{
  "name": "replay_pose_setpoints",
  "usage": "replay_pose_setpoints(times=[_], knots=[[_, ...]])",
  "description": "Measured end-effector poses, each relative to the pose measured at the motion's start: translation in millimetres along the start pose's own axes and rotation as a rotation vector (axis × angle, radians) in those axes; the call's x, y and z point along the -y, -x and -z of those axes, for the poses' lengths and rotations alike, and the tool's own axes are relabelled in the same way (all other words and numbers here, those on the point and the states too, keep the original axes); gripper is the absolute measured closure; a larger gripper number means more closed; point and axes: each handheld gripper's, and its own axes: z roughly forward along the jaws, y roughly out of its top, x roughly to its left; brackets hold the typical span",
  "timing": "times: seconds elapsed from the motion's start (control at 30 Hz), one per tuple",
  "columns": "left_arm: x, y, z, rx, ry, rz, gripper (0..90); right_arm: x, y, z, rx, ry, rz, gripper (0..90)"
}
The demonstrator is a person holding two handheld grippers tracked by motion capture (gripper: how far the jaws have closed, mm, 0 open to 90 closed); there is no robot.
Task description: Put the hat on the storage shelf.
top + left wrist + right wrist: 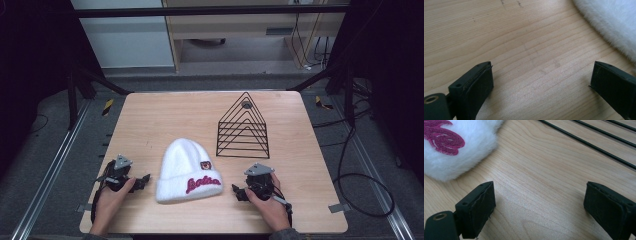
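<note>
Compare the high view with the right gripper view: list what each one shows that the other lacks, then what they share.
High view alone: the whole white hat, the full triangular shape of the black wire rack, both hands, the left claw and the floor around the table.

Right gripper view alone: the grain of the wood and the right claw up close, its jaws wide apart on nothing.

Both: the hat's cuff with red lettering, rack wires, the wooden tabletop.

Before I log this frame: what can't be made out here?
- High view: small badge on the white hat, too small to read.
- Right gripper view: the hat's red lettering, cut off by the edge.
- High view: the jaws of the left gripper and right gripper, too small and dark.
</note>
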Motion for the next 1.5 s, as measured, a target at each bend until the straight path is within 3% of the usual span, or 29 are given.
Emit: replay_pose_setpoints(times=[0.27,0.6,0.7,0.83,1.0,1.03,1.07,1.13,1.23,1.33,1.5], knots=[[0.1,0.6,0.0,-0.001,0.001,0.003,3.4,0.0,-0.5,-0.3,0.003,0.002,-0.005,10.5],[-0.1,4.1,1.3,0.047,0.004,-0.033,4.8,-0.1,-0.5,-0.4,0.005,0.002,-0.005,10.5],[-3.1,6.0,1.2,0.061,0.004,-0.026,5.9,-0.1,-0.5,-0.4,0.005,0.002,-0.005,10.5],[-29.6,12.4,1.9,0.061,0.013,-0.076,6.1,-0.1,-0.5,-0.4,0.005,0.002,-0.004,10.5],[-67.5,16.6,2.3,0.073,0.024,-0.101,6.5,-0.1,-0.5,-0.4,0.005,0.002,-0.005,10.5],[-67.5,16.6,2.3,0.073,0.024,-0.101,6.9,-0.1,-0.5,-0.4,0.005,0.002,-0.005,10.5],[-83.3,19.3,-0.6,0.067,0.013,-0.119,7.6,-0.1,-0.5,-0.4,0.005,0.002,-0.005,10.5],[-99.1,22.3,-6.3,0.083,0.004,-0.128,8.0,-0.1,-0.5,-0.4,0.005,0.002,-0.005,10.5],[-110.4,24.8,-12.1,0.085,0.004,-0.137,9.1,-0.1,-0.5,-0.4,0.005,0.002,-0.005,10.4],[-127.1,27.5,-25.0,0.115,-0.008,-0.121,10.2,-0.1,-0.5,-0.4,0.005,0.002,-0.005,10.5],[-140.3,30.6,-35.2,0.111,-0.007,-0.128,15.6,-0.1,-0.5,-0.4,0.005,0.002,-0.005,10.4]])
